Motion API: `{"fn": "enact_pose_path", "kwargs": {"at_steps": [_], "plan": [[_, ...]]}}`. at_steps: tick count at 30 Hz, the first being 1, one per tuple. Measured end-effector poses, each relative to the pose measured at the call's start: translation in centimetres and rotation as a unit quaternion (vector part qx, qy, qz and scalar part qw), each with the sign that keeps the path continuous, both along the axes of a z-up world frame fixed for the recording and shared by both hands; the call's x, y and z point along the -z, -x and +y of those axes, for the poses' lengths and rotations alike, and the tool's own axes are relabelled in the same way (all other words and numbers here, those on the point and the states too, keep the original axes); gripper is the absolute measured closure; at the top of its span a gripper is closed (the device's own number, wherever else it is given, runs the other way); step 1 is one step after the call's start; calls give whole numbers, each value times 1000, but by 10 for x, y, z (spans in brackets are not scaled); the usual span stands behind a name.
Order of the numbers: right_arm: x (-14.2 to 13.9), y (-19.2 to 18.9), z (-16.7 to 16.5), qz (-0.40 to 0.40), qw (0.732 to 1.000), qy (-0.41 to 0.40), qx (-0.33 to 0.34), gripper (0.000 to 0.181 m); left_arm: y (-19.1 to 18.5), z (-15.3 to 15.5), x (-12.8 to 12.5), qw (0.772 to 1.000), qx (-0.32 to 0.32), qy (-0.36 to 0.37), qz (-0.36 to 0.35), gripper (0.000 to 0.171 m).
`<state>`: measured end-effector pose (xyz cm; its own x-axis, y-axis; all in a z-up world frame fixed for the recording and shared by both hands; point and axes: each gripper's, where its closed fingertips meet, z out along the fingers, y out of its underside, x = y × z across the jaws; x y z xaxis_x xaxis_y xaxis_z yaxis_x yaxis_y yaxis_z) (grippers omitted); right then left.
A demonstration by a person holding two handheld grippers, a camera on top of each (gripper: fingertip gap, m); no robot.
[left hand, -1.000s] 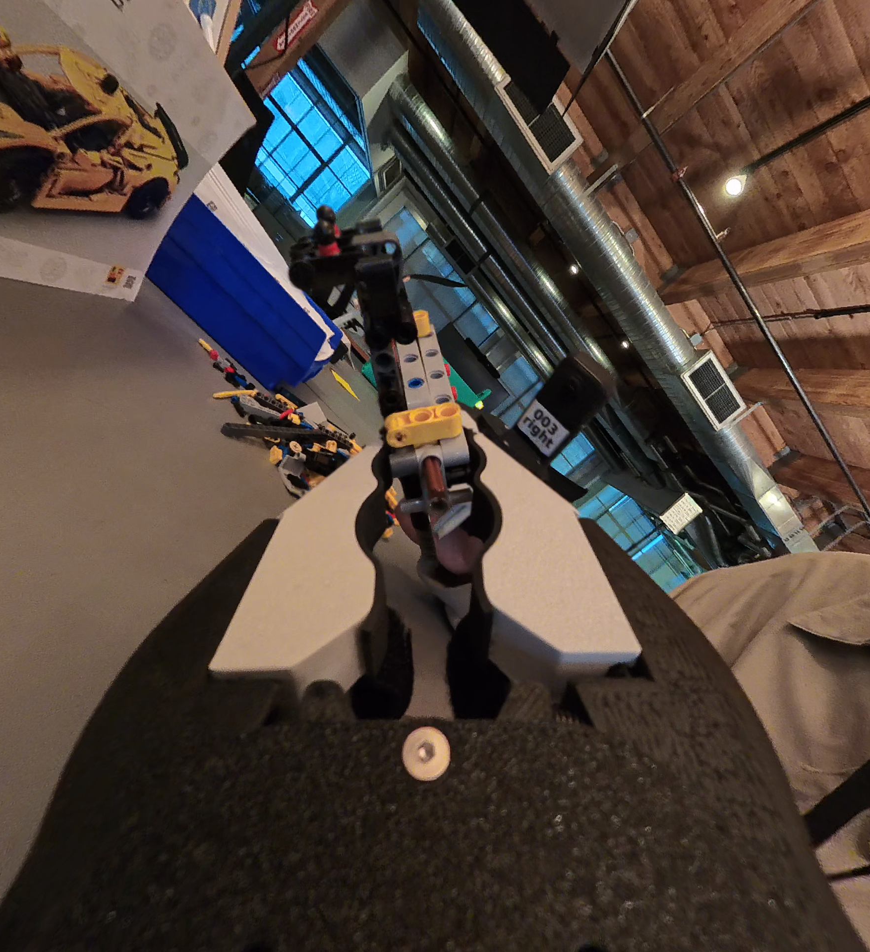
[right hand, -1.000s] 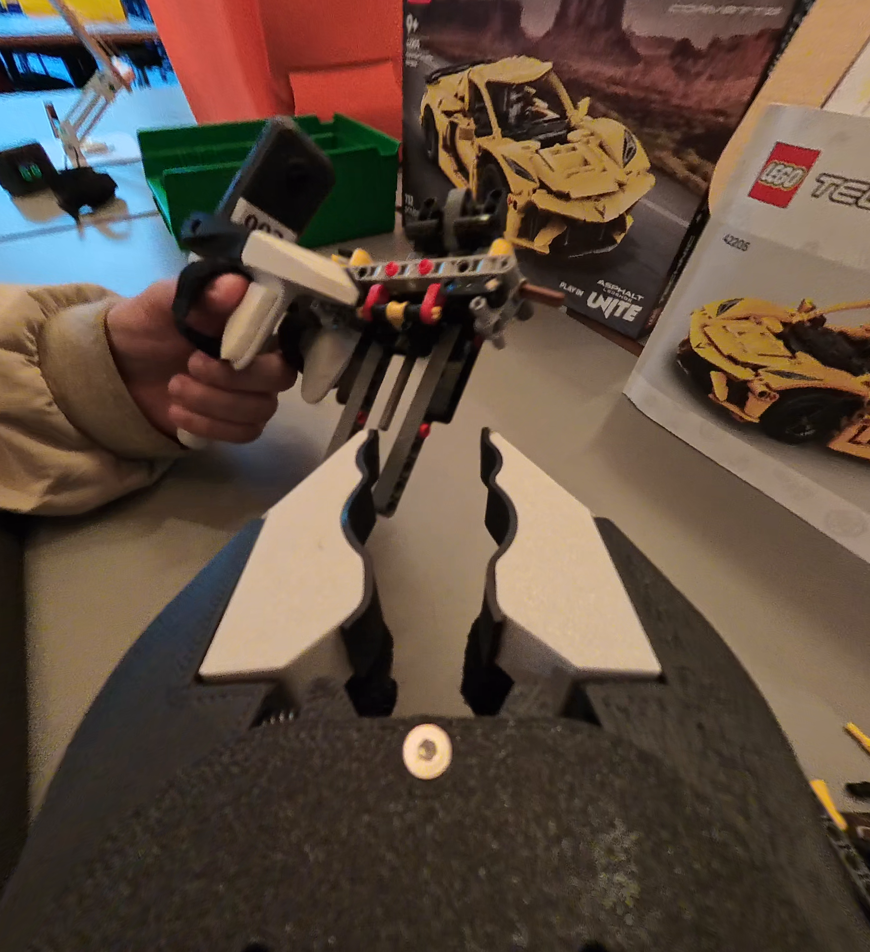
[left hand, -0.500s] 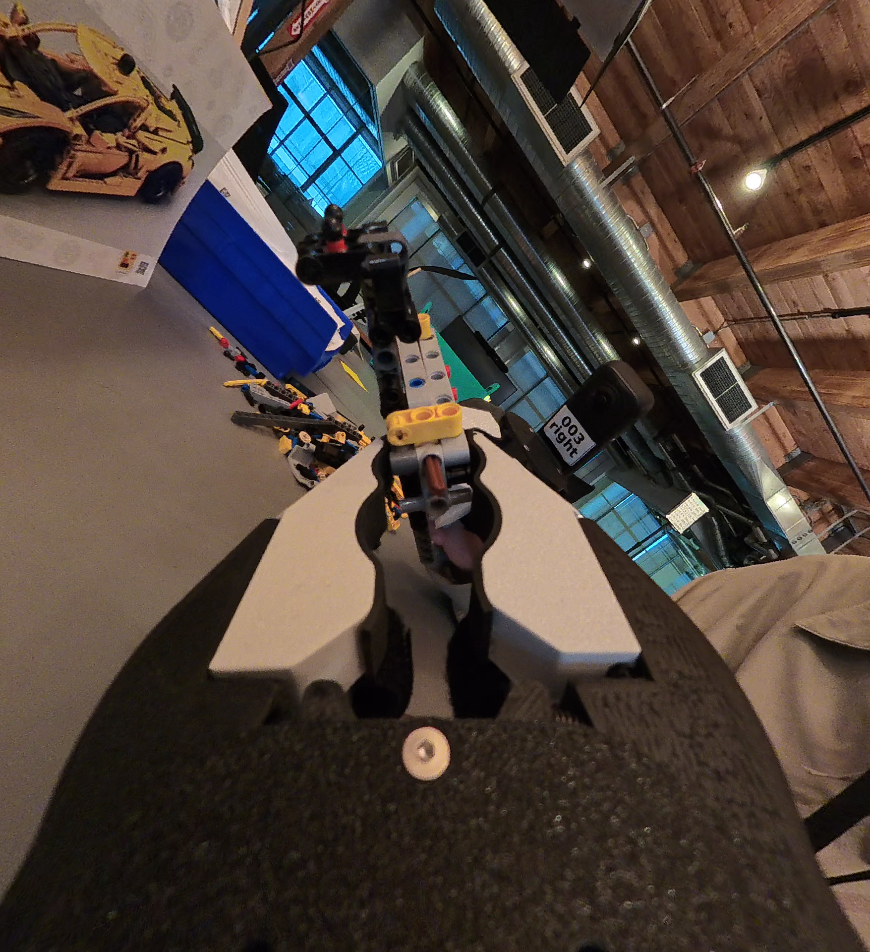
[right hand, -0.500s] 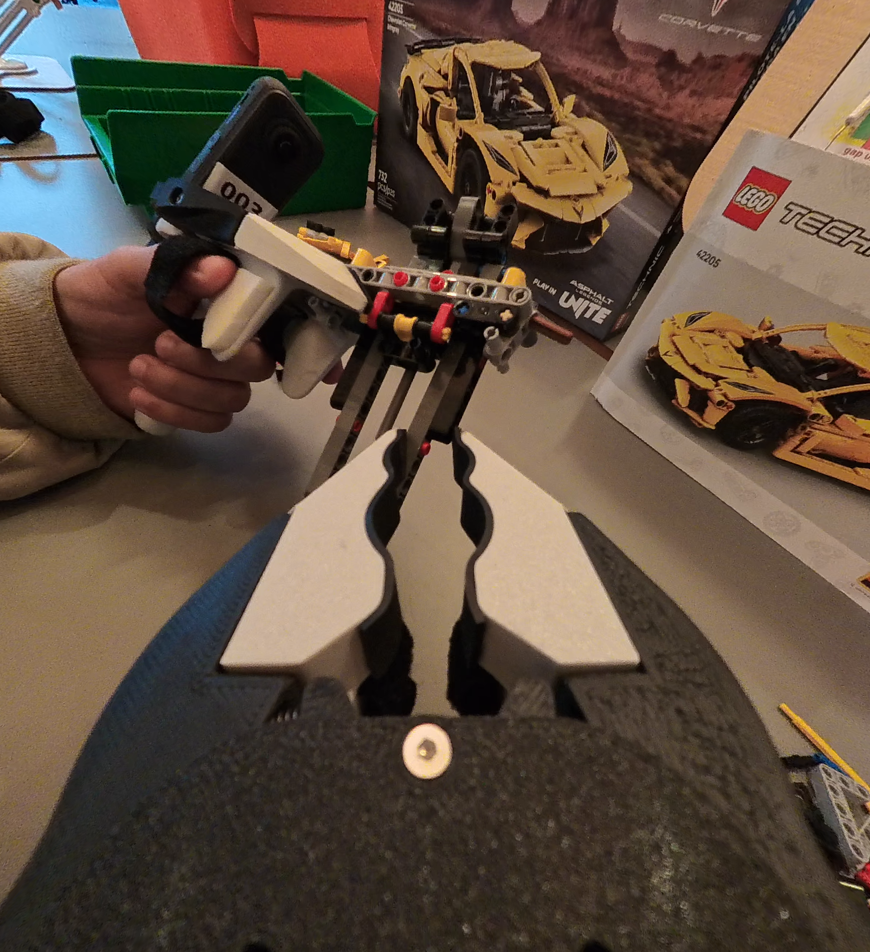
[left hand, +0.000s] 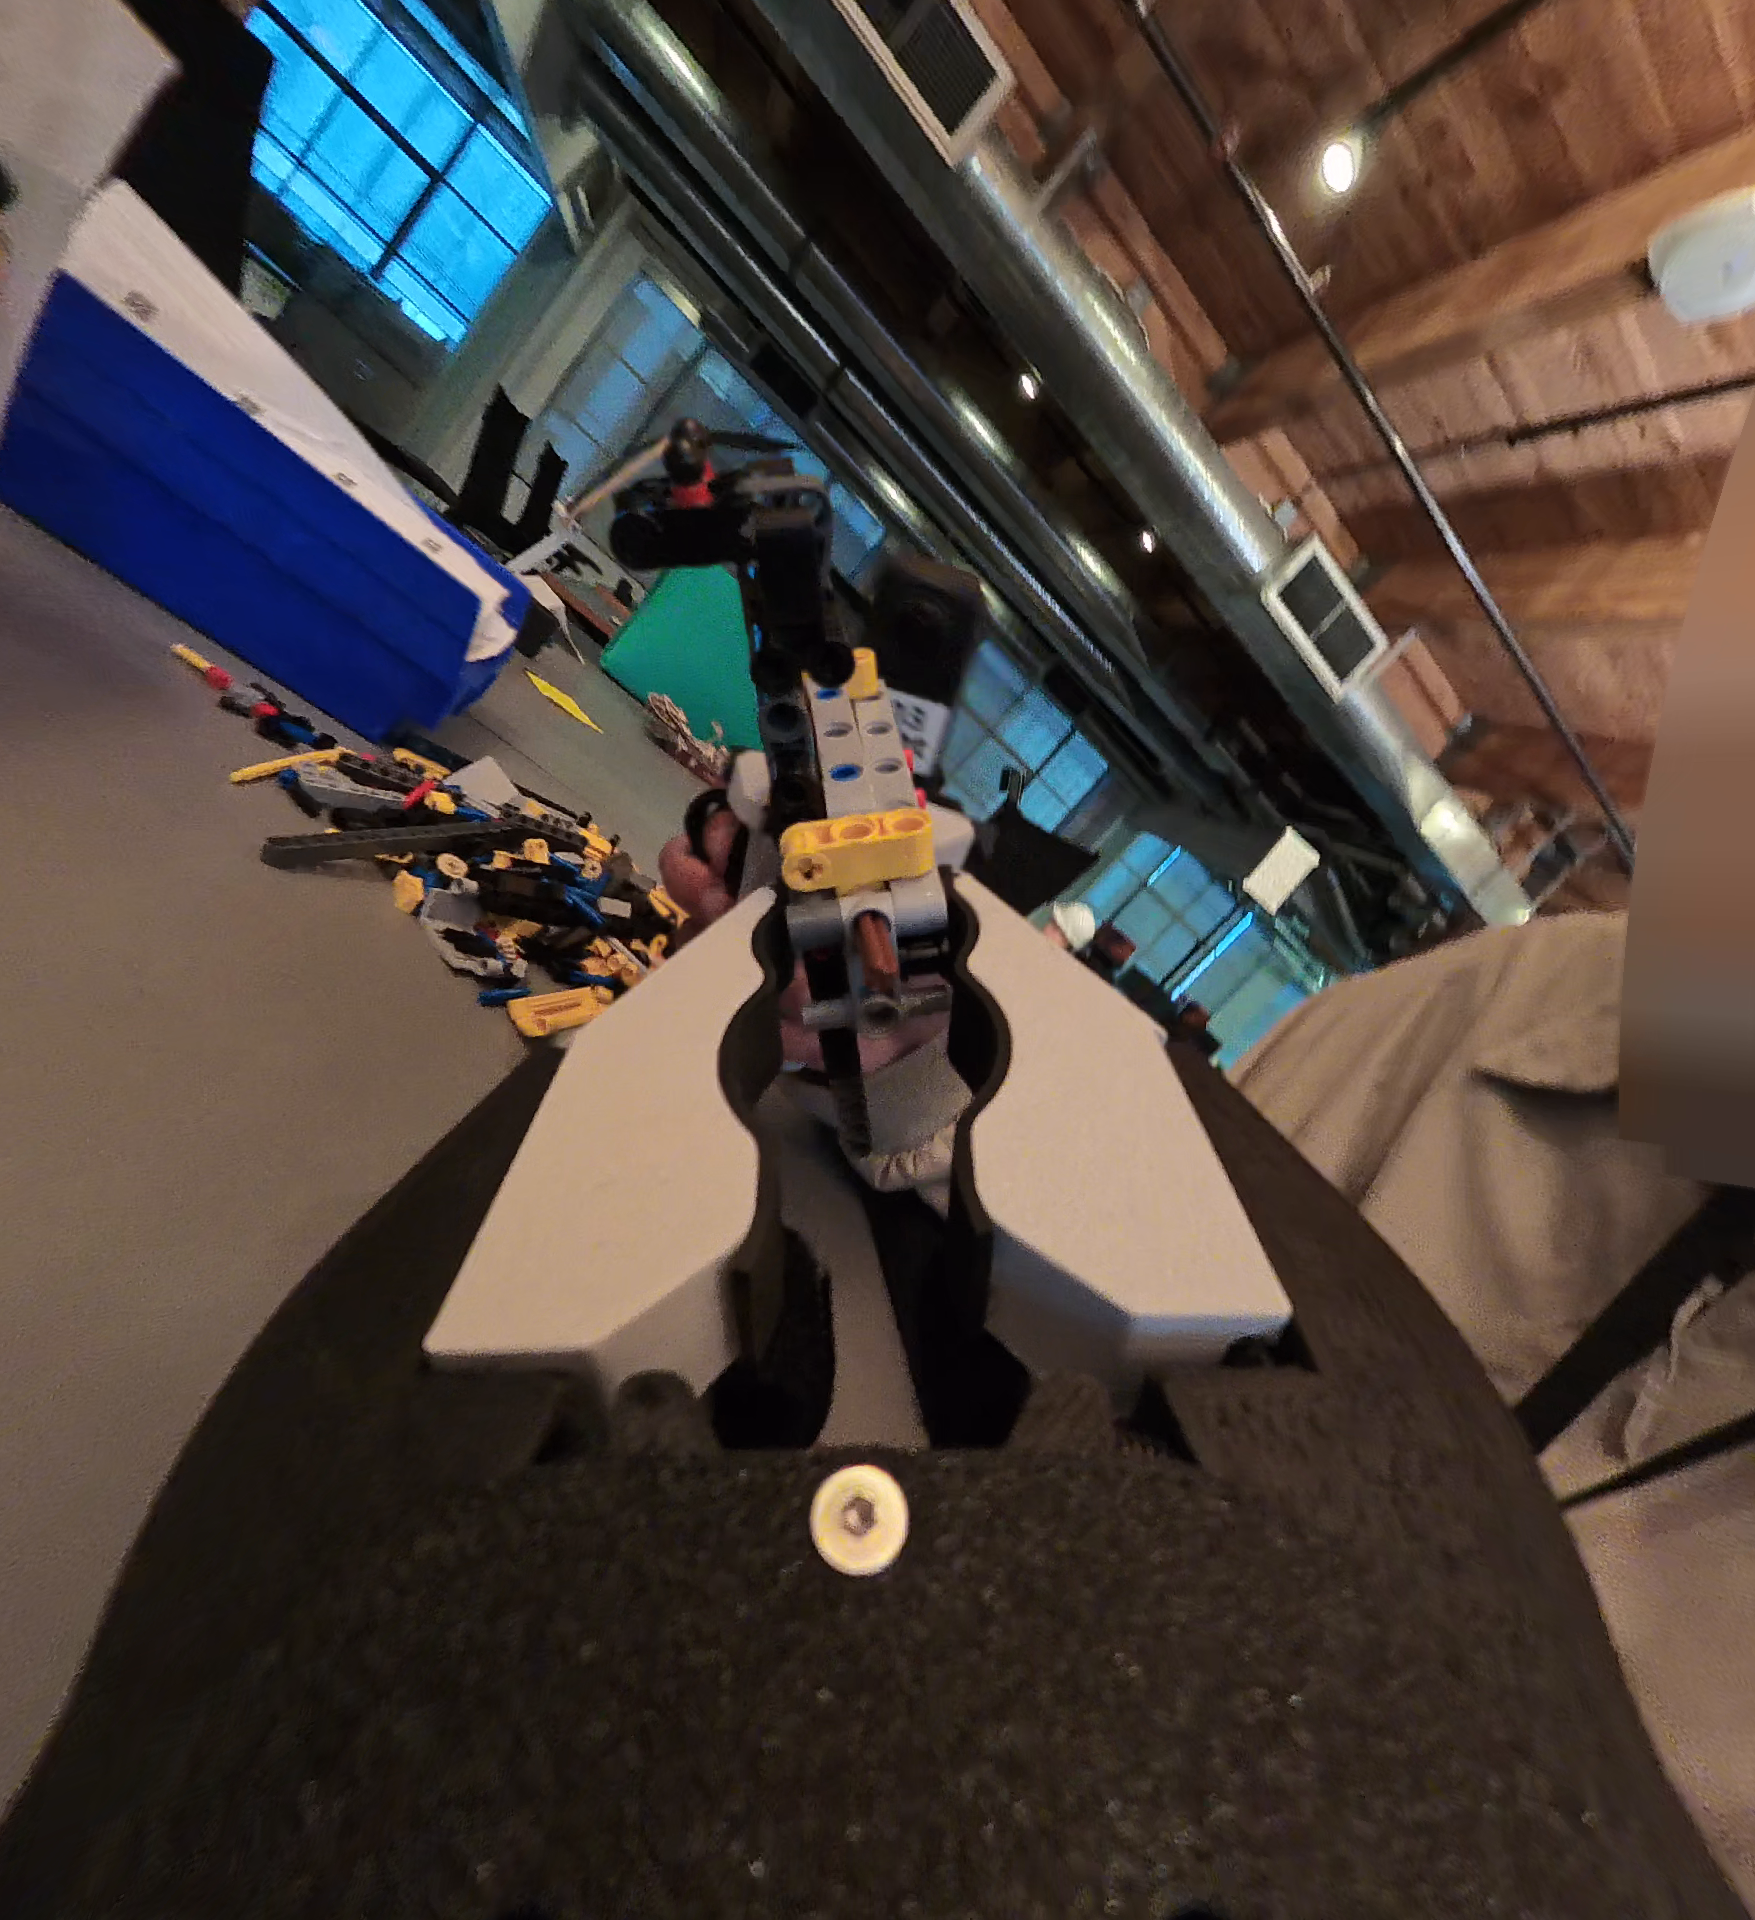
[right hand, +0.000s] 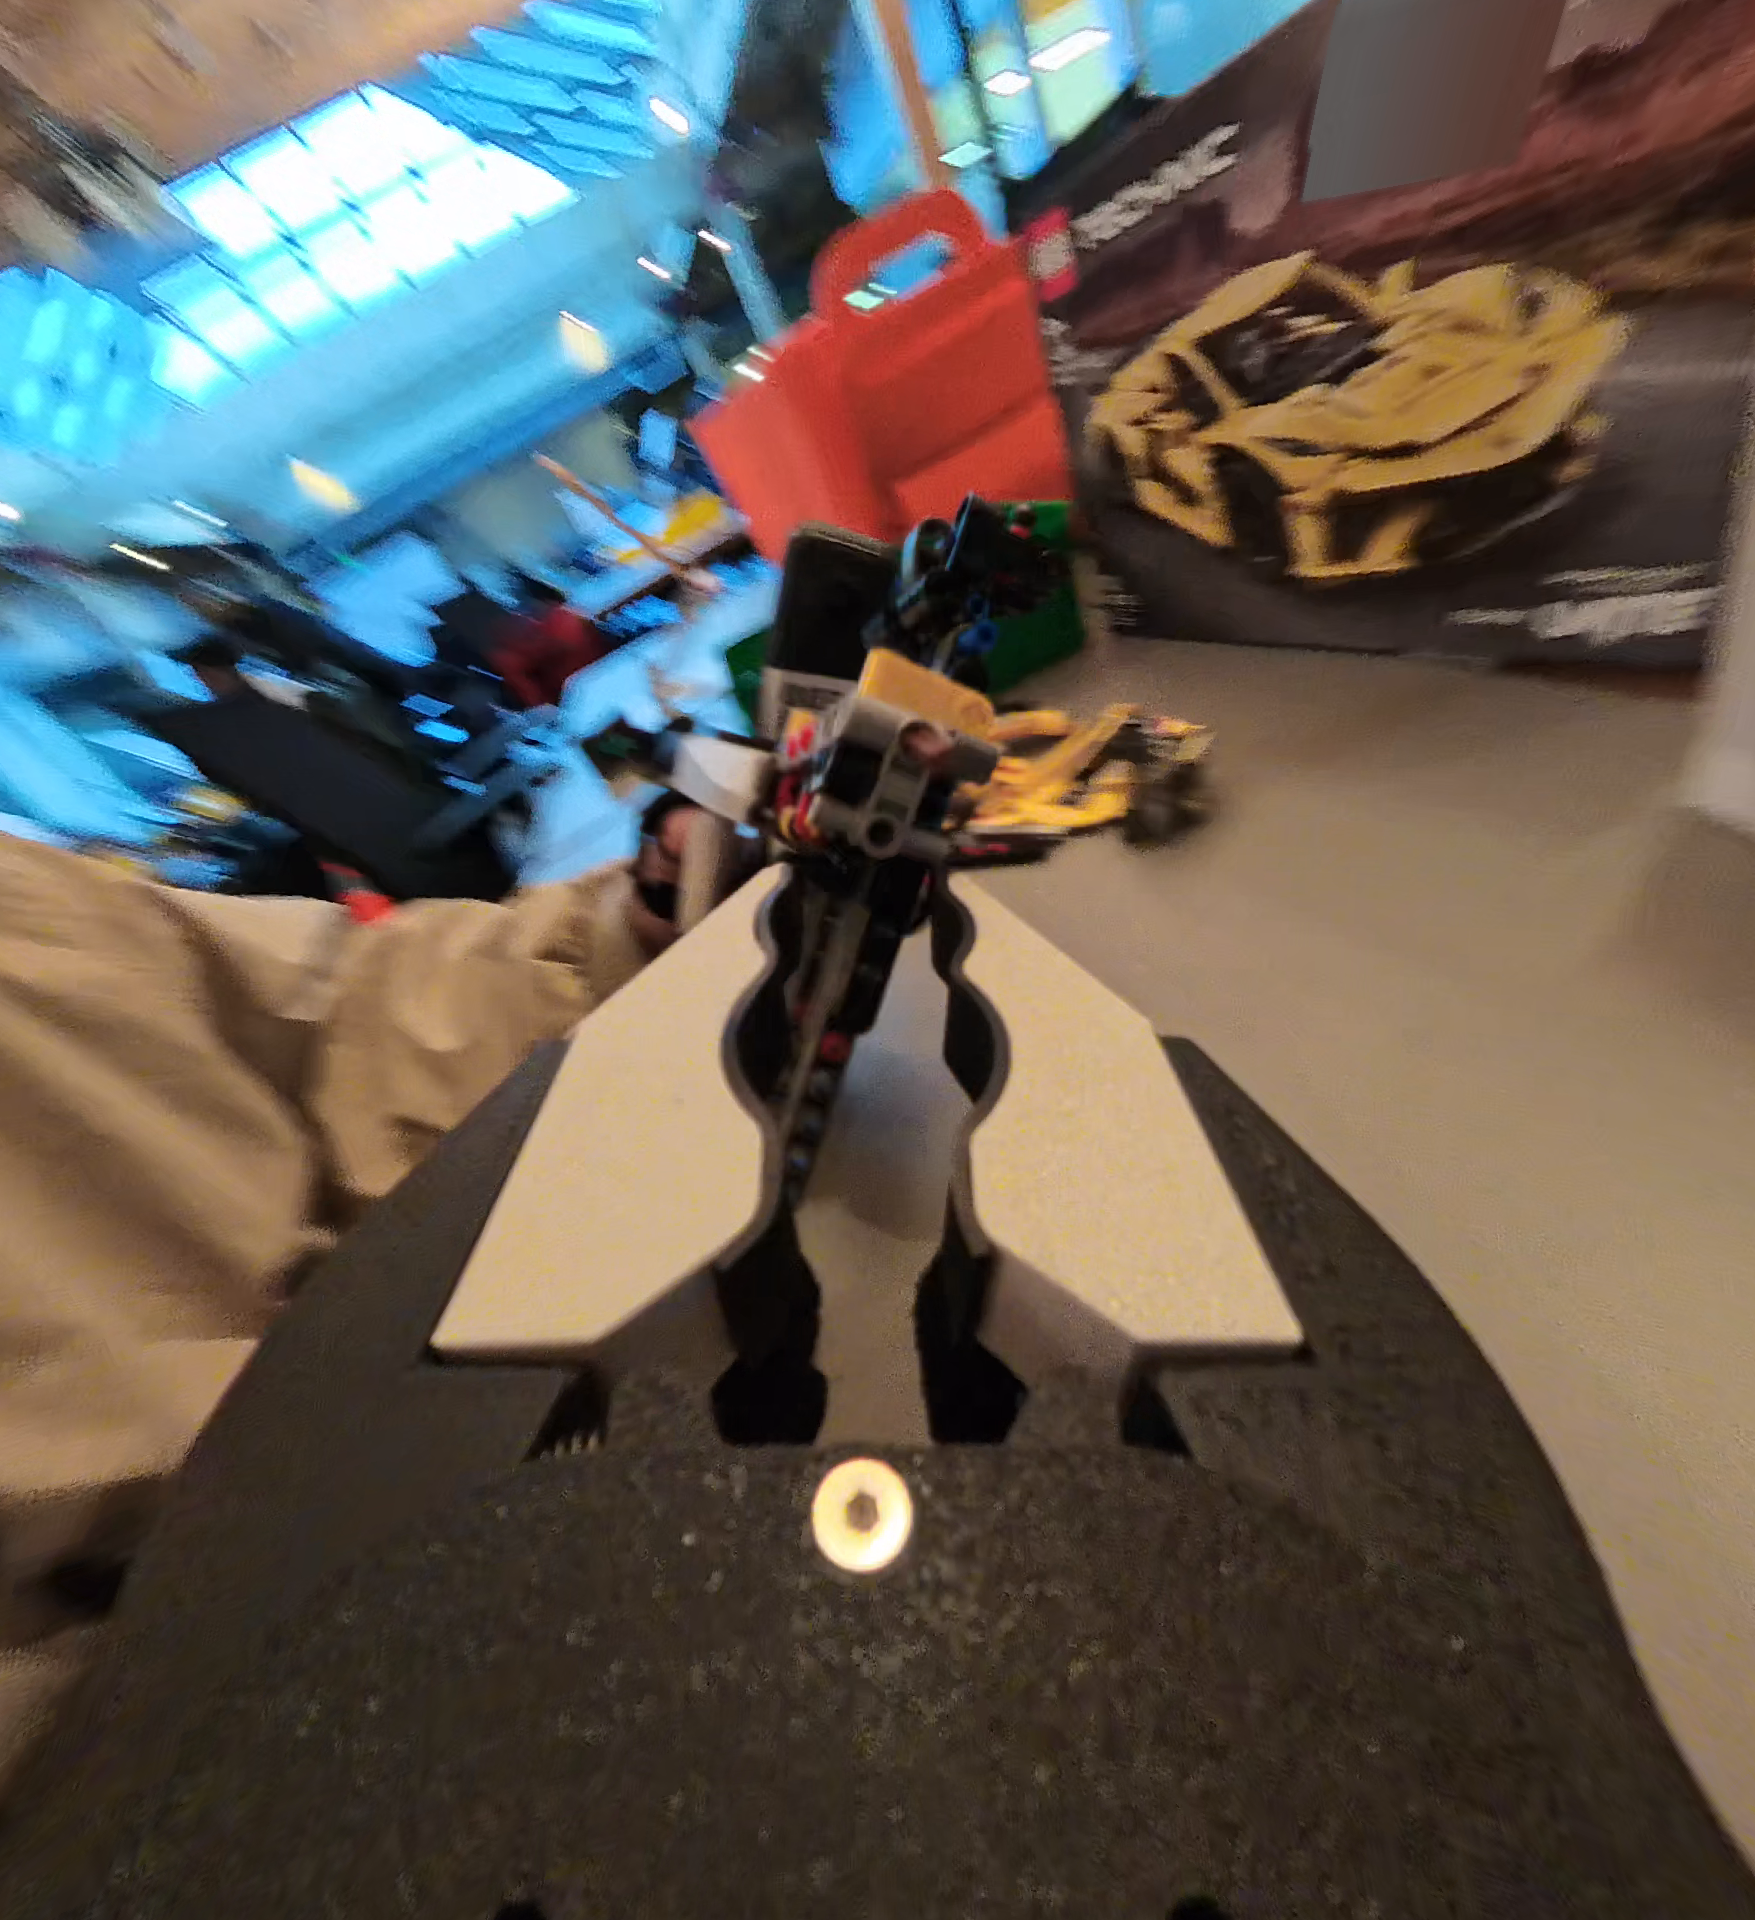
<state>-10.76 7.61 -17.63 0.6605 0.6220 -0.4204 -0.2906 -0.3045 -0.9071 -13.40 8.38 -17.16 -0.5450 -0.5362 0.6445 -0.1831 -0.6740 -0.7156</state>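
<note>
A brick assembly [left hand: 857,842] of grey, yellow and black beams is held up above the grey table [left hand: 73,1039]. My left gripper [left hand: 857,920] is shut on its grey and yellow end. Its black arm points away, with the right gripper's camera [left hand: 920,613] and a hand [left hand: 701,862] behind it. In the blurred right wrist view, my right gripper [right hand: 860,883] is closed around the black beams hanging from the assembly [right hand: 894,769]. The beams lie against its left finger. The left gripper [right hand: 717,769] shows just beyond.
A pile of loose yellow, black and blue pieces [left hand: 499,873] lies on the table near a blue box [left hand: 208,488] and a green bin [left hand: 675,634]. A partly built yellow model [right hand: 1091,769], a car-picture box [right hand: 1372,447] and a red bag [right hand: 904,384] stand beyond. A tan sleeve [right hand: 177,1091] is at left.
My right gripper has narrowed and moved in, so the black beams now sit deep between its fingers. Both views have swung. The left gripper keeps its hold.
</note>
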Motion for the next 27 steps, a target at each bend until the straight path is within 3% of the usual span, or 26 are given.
{"fn": "enact_pose_path", "kwargs": {"at_steps": [3, 8, 13, 16, 19, 22, 27], "plan": [[-7, 1, -11, 82, 994, 23, -71, 171, 5, -10, -6, 1000, 20, -17, -15, 145], [3, 10, -16, 82, 990, 52, -106, 174, 4, -7, -6, 1000, 19, -7, -14, 147], [5, 5, -7, 81, 993, 57, -69, 175, -1, -3, -5, 999, -18, -28, -15, 146], [0, -5, -2, 158, 983, 70, -56, 175, -10, -8, 7, 997, -34, -64, 15, 128], [1, -10, 3, 232, 967, 90, -50, 176, -18, -15, 20, 996, -31, -72, 42, 128], [5, 2, 2, 217, 969, 101, -66, 175, -22, -16, 15, 998, -35, -32, 29, 137], [7, 17, 6, 170, 979, 94, -58, 175, -24, -26, 19, 996, -41, -75, 33, 164]]}}
